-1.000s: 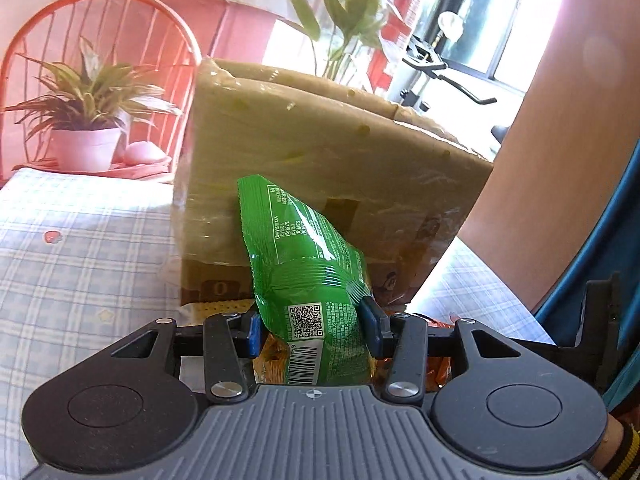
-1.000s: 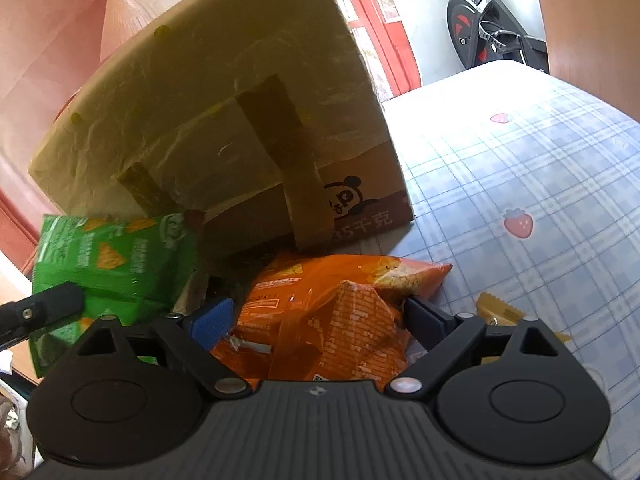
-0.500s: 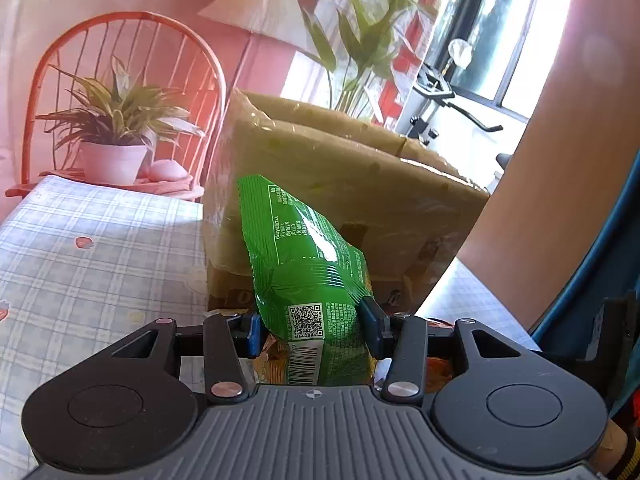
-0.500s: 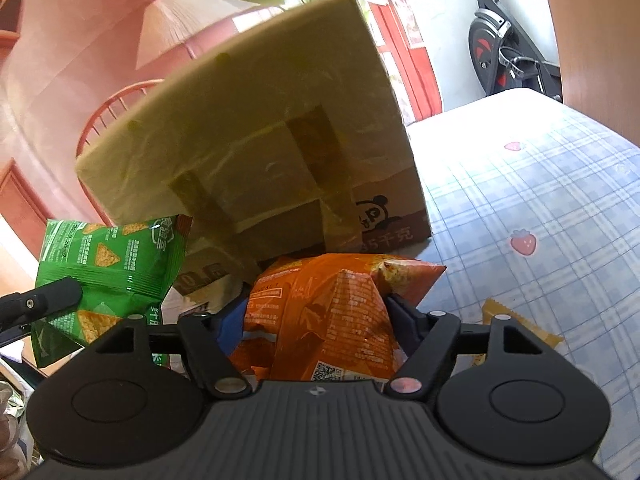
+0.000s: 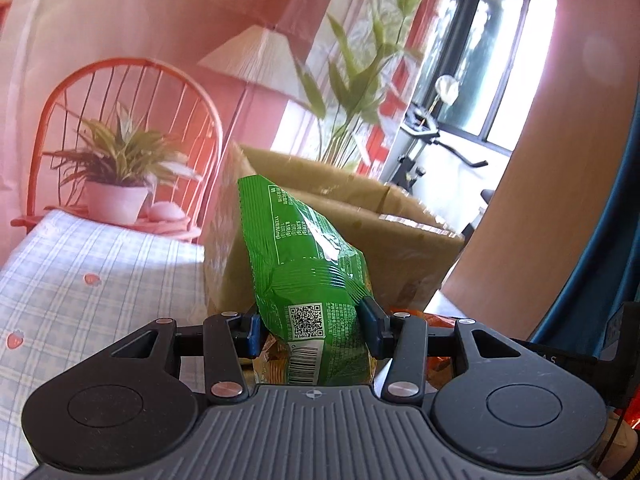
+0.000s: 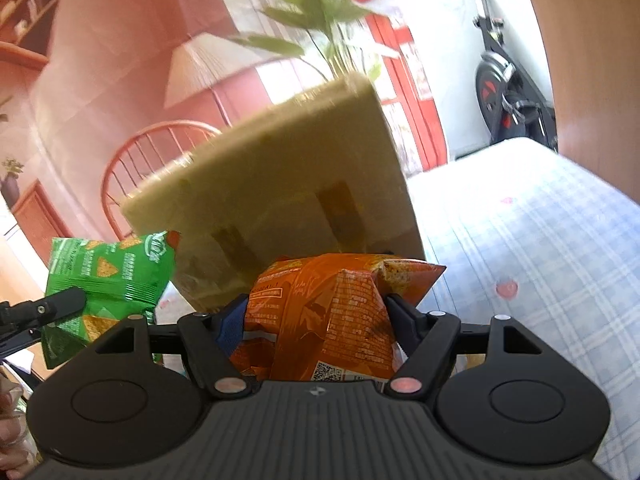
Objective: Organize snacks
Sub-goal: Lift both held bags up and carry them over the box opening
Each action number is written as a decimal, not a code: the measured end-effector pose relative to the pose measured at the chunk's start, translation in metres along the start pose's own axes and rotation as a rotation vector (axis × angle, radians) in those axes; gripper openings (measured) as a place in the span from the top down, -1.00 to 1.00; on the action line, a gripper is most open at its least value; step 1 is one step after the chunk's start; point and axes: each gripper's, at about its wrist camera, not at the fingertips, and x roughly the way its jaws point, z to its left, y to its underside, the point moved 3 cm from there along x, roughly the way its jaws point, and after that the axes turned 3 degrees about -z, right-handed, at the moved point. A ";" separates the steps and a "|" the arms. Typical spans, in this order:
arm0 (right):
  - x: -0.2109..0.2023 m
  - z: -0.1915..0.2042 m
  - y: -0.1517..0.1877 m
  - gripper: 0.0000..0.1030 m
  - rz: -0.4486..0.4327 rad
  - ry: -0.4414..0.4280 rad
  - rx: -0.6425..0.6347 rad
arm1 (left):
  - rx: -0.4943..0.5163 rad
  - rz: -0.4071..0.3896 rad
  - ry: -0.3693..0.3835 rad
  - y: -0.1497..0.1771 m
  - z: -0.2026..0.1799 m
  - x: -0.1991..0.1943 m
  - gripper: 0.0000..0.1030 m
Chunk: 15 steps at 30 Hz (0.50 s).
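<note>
Bags have both come up off the table over the last second. In the left wrist view the green bag (image 5: 308, 280) fills the centre of the frame, clamped near its lower end by the left gripper (image 5: 310, 326), QR code and barcode facing the camera. A second ago the box (image 5: 400, 240) rose above the bag's top edge; now the bag's top sits level with the box rim, and the open mouth of the box shows in the middle right of the frame. The lamp (image 5: 256, 60) and window, cropped before, are now in full view at the top, so the camera has risen and tipped back.

In the right wrist view the right gripper (image 6: 316, 316) is clenched on the orange bag (image 6: 336, 312), lower centre of the frame. Earlier the bag lay low against the box's foot; now the box wall (image 6: 280, 200) has dropped and shrunk toward mid-frame, blurred by motion, and the tablecloth (image 6: 540, 260) on the right looks farther below. The green bag shows again at the lower left, held up by the left gripper's finger.

Judging by this, both snacks are lifted and headed for the box. The left one seems close to clearing the rim. The right one looks lower against the wall and probably needs more height before it can go over.
</note>
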 end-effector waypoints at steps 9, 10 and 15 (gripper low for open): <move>-0.029 0.030 -0.031 -0.44 -0.106 -0.087 -0.058 | 0.040 -0.086 0.038 -0.030 -0.018 -0.018 0.05; -0.032 0.032 -0.034 -0.44 -0.115 -0.095 -0.060 | 0.047 -0.093 0.039 -0.035 -0.020 -0.018 0.04; -0.038 0.041 -0.060 -0.44 -0.156 -0.123 -0.084 | 0.081 -0.108 0.039 -0.063 -0.028 -0.012 0.04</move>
